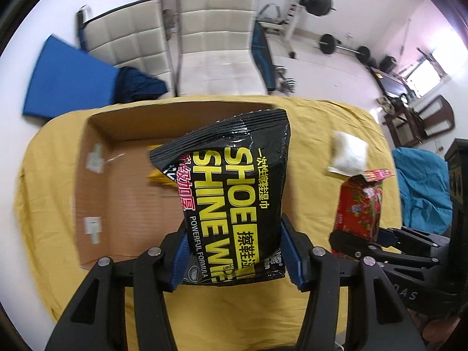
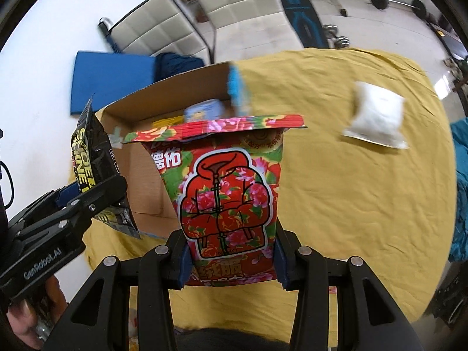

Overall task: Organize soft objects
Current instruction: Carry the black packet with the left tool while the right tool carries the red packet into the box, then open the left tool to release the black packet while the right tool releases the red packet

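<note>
My left gripper [image 1: 234,251] is shut on a black shoe shine wipes pack [image 1: 231,187] with yellow lettering, held up over the open cardboard box [image 1: 117,193] on the yellow cloth. My right gripper [image 2: 231,260] is shut on a red floral wipes pack [image 2: 228,193], also lifted, beside the cardboard box [image 2: 140,175]. The red floral pack [image 1: 359,204] and right gripper [image 1: 362,239] show at the right of the left wrist view; the black pack [image 2: 93,158] and left gripper [image 2: 96,201] show at the left of the right wrist view. A white pouch [image 2: 377,117] lies on the cloth.
Yellow and blue packs [image 2: 201,111] lie inside the box. The table wears a yellow cloth [image 2: 351,204]. Two white chairs [image 1: 210,38], a blue mat [image 1: 70,79] and gym weights [image 1: 330,44] stand on the floor beyond. A blue cushion [image 1: 421,181] sits at right.
</note>
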The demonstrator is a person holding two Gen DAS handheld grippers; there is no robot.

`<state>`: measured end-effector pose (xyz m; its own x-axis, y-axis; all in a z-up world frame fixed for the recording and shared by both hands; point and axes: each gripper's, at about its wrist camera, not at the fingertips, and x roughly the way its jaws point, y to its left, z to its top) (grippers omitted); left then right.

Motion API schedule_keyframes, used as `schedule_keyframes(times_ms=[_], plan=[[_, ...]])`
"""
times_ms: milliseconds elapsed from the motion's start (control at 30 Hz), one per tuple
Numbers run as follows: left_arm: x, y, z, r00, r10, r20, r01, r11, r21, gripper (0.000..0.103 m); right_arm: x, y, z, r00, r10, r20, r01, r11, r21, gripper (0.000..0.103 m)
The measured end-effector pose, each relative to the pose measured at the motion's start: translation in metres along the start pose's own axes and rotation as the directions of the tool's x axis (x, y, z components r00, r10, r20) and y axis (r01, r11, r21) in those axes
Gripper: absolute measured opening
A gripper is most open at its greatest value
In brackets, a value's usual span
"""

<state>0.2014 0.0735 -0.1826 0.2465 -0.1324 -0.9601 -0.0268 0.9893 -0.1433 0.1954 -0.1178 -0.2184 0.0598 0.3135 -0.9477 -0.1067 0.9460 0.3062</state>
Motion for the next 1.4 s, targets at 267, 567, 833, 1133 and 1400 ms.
schedule_keyframes(times_ms=[267,567,833,1133,1400], plan=[[0.036,0.086,0.005,0.995,0.073,-0.074,-0.077,0.996,-0.053,0.052,0.080,0.052,0.021,0.996,-0.049,-0.078,0.049,0.999,-0.005,0.046],[0.112,0.127,0.021,0.975,0.094,-0.202,-0.109,0.992,-0.065,0.052,0.164,0.052,0.027,0.971,-0.126,-0.205,0.132,0.991,0.019,0.046],[0.162,0.138,0.051,0.959,0.112,-0.261,-0.134,0.989,-0.064,0.052,0.211,0.058,0.038,0.944,-0.198,-0.265,0.201,0.980,-0.019,0.047],[0.195,0.135,0.066,0.945,0.115,-0.305,-0.136,0.989,-0.049,0.053,0.237,0.061,0.041,0.925,-0.232,-0.302,0.232,0.972,-0.037,0.047],[0.200,0.143,0.070,0.943,0.087,-0.321,-0.115,0.991,-0.068,0.054,0.226,0.066,0.045,0.923,-0.247,-0.296,0.241,0.969,-0.055,0.049]])
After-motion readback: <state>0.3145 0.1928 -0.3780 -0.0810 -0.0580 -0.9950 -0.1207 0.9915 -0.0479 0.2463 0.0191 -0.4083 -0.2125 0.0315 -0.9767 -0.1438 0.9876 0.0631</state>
